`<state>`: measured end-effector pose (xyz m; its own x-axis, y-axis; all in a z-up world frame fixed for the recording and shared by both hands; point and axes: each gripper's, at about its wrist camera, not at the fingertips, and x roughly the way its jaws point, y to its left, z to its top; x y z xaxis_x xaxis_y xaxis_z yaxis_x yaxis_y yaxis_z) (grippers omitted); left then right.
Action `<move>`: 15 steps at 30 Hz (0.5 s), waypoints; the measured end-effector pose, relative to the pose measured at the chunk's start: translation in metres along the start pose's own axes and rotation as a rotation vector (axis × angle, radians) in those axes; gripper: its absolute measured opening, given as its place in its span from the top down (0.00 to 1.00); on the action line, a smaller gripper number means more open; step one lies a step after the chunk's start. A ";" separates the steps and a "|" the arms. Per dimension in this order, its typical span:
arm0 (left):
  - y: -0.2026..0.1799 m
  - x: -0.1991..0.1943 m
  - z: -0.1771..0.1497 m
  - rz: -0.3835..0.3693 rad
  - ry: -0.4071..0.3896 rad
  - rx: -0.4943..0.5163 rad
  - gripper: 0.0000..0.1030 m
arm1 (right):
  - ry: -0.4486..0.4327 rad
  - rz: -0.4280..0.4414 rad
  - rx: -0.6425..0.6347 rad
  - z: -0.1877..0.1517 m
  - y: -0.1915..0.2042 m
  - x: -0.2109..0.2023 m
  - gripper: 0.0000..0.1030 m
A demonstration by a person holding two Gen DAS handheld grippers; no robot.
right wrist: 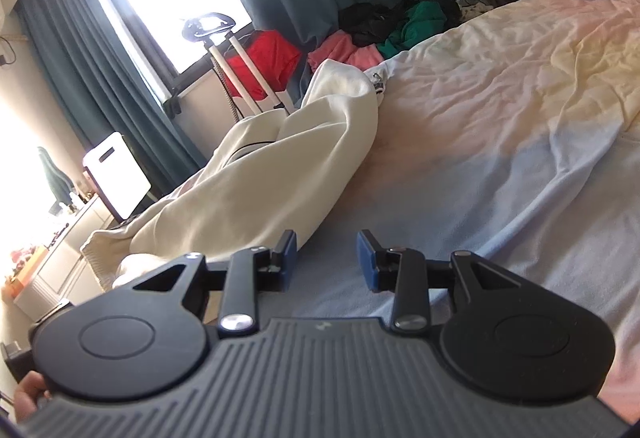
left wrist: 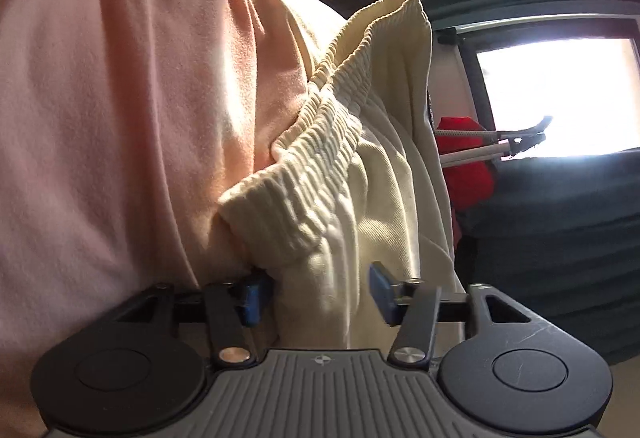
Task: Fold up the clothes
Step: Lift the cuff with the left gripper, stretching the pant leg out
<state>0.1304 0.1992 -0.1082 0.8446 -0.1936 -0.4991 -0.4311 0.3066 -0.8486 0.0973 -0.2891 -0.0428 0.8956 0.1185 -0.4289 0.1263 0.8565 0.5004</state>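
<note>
Cream garment [left wrist: 352, 166], ribbed elastic waistband [left wrist: 304, 158] uppermost, hanging directly ahead of the left gripper [left wrist: 320, 294]; its jaws stand apart, released, with cloth lying between the blue pads [left wrist: 378, 290] but not pinched. To the left of these jaws a pink cloth [left wrist: 112, 110] fills the left wrist view; whether it touches the garment cannot be told. Beyond the jaws to the right, teal curtains [left wrist: 560, 230] and a bright window [left wrist: 560, 98].

The right wrist view alone shows the garment [right wrist: 272, 174] lying bunched on the bed [right wrist: 500, 110], ahead and left of the right gripper [right wrist: 326, 258], whose jaws are likewise parted and hold nothing; the left pad sits just beside the garment's edge. Far ahead of these jaws, a heap of clothes [right wrist: 380, 34] near the bed's edge.
</note>
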 end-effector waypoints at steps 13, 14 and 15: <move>-0.035 -0.119 0.020 -0.115 -0.277 0.049 0.97 | -0.006 -0.036 -0.048 -0.005 0.005 0.001 0.63; -0.038 -0.130 0.022 -0.121 -0.301 0.055 0.97 | -0.004 -0.030 -0.044 -0.005 0.005 0.000 0.63; -0.036 -0.140 0.025 -0.111 -0.313 0.051 0.97 | -0.002 -0.025 -0.041 -0.005 0.005 -0.001 0.63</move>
<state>0.0356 0.2388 -0.0028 0.9454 0.0644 -0.3195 -0.3214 0.3470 -0.8811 0.0947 -0.2822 -0.0433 0.8934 0.0959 -0.4389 0.1308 0.8790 0.4585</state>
